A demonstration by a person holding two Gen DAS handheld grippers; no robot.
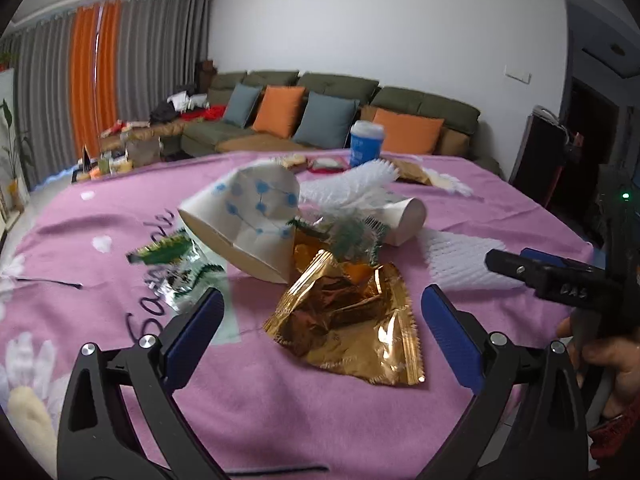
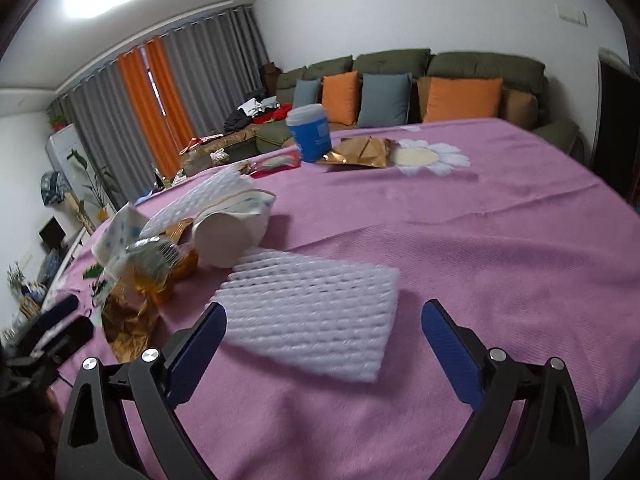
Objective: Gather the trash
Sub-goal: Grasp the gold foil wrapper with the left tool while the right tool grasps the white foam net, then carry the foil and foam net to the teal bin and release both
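Now both grippers hover wide open and empty over the pink counter [image 2: 500, 240]: the left gripper [image 1: 322, 330] straddles the gold wrapper [image 1: 352, 320] lying just ahead between its fingers, the right gripper [image 2: 324, 340] faces the white foam net [image 2: 312, 312], its long axis slanting across the gap.

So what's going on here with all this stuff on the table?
A person is clearing litter off a table with a pink cloth, holding a claw tool in each hand. Both claws are open and hold nothing. The left claw is lined up on a crumpled gold wrapper; the right claw faces a white foam net sleeve. Paper cups, green wrappers and more foam are heaped just beyond.
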